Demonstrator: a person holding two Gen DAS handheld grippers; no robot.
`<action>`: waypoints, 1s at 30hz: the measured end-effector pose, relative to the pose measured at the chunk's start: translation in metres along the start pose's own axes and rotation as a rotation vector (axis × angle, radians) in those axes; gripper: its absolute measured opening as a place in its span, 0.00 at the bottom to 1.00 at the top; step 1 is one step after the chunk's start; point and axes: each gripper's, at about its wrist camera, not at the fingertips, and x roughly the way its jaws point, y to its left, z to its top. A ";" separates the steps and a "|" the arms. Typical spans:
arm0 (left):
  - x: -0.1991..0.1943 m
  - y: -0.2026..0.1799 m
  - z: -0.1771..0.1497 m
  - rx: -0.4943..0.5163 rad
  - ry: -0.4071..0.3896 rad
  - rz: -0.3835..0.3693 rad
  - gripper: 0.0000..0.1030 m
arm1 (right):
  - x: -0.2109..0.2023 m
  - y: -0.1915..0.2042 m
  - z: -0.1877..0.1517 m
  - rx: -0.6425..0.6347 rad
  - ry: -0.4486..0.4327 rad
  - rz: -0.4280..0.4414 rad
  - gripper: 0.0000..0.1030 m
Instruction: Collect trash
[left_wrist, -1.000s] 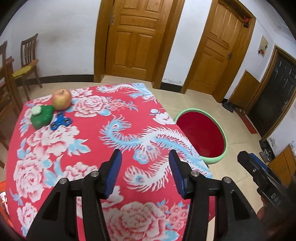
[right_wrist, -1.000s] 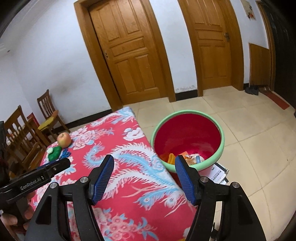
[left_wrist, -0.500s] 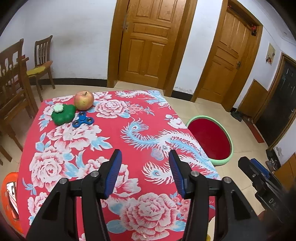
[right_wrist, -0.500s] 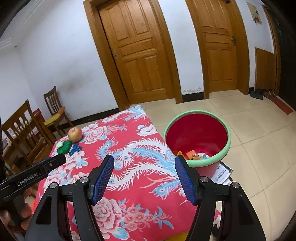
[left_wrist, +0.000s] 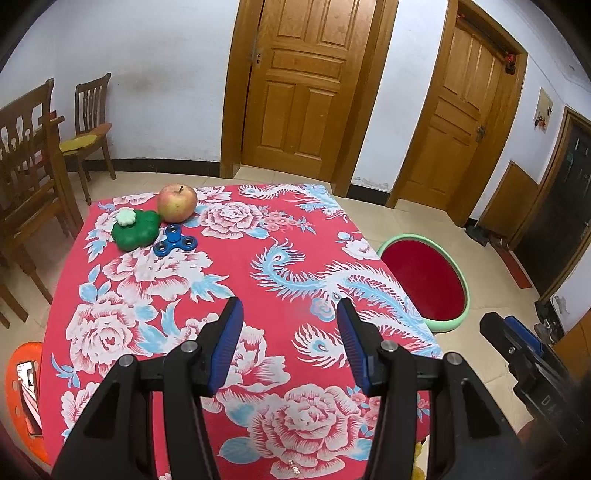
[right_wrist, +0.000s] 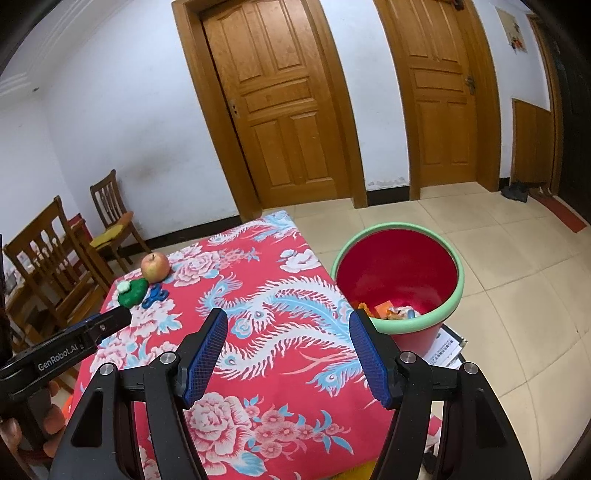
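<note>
A red bin with a green rim (right_wrist: 399, 273) stands on the floor right of the table; it also shows in the left wrist view (left_wrist: 424, 280). Several scraps of trash (right_wrist: 395, 310) lie at its bottom. My left gripper (left_wrist: 290, 332) is open and empty above the near half of the red flowered tablecloth (left_wrist: 240, 280). My right gripper (right_wrist: 288, 347) is open and empty over the table's near right part, left of the bin. An apple (left_wrist: 176, 203), a green toy (left_wrist: 136, 229) and a blue fidget spinner (left_wrist: 173, 240) sit at the far left corner.
Wooden chairs (left_wrist: 33, 173) stand left of the table. Two wooden doors (left_wrist: 303, 85) are in the far wall. An orange object (left_wrist: 26, 384) sits low at the table's left side. Papers (right_wrist: 447, 343) lie on the tiled floor by the bin.
Both grippers have drawn back and risen from the table, so more of the tablecloth and the bin shows. Both stayed open and empty.
</note>
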 end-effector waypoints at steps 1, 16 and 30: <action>0.000 0.000 0.000 0.000 0.000 0.000 0.51 | 0.000 0.000 0.000 0.001 -0.001 0.000 0.68; -0.001 -0.002 0.000 0.001 -0.002 0.002 0.51 | -0.001 0.000 0.001 0.001 -0.008 -0.001 0.68; -0.003 -0.003 0.002 0.004 -0.005 0.002 0.51 | -0.003 0.000 0.002 0.001 -0.011 -0.001 0.68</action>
